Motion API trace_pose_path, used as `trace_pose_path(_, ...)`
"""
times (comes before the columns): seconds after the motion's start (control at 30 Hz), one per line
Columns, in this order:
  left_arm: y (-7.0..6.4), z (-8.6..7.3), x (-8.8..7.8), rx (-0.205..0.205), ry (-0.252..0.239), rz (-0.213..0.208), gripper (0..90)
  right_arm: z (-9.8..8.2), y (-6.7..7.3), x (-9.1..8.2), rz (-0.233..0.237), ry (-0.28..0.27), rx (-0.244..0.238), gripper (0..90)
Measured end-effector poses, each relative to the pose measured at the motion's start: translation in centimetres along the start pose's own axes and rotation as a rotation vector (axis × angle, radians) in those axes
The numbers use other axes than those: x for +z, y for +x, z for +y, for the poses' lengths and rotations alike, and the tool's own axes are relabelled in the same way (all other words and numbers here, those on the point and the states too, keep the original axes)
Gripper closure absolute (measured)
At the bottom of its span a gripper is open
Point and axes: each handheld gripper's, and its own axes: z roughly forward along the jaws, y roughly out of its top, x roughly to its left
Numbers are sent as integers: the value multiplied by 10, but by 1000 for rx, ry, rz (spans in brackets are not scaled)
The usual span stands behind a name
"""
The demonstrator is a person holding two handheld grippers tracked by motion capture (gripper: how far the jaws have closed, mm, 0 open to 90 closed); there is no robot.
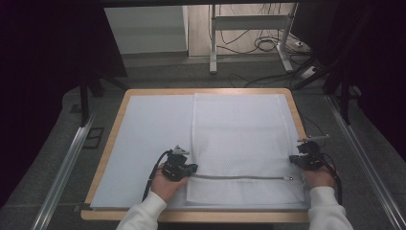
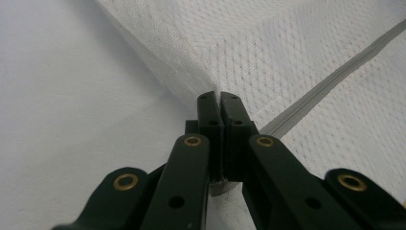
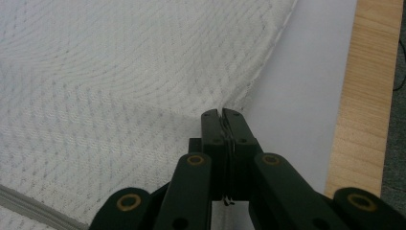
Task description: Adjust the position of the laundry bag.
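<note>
Lying flat on the table (image 1: 107, 158), the white mesh bag (image 1: 239, 134) is stretching its long axis away from the person, with the zipper (image 1: 239, 178) running crosswise near the close end. Each gripper is pinching one long side edge just beyond that zipper: the left gripper (image 1: 191, 168) is closing its fingers (image 2: 209, 112) on the bag's left edge, and the right gripper (image 1: 302, 154) is clamping its fingers (image 3: 211, 125) on the right edge, with mesh showing between the tips. So the bulk of the bag is lying ahead of both pairs of fingers, and neither hand is sitting nearer to it. A likely next move is lifting or folding the near end forward. A pale sheet (image 1: 148, 129) is covering the table under the bag, and nothing else is standing in the way.
</note>
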Motion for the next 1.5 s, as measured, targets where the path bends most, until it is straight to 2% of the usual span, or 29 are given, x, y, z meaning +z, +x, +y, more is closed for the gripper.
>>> trace_pose_path(0.73, 18, -6, -16, -20, -19, 24, 894, 10, 23, 5, 12, -25, -36, 877)
trace_pose_path(1.5, 26, -11, -26, -34, -33, 29, 894, 13, 33, 7, 36, -30, -46, 877)
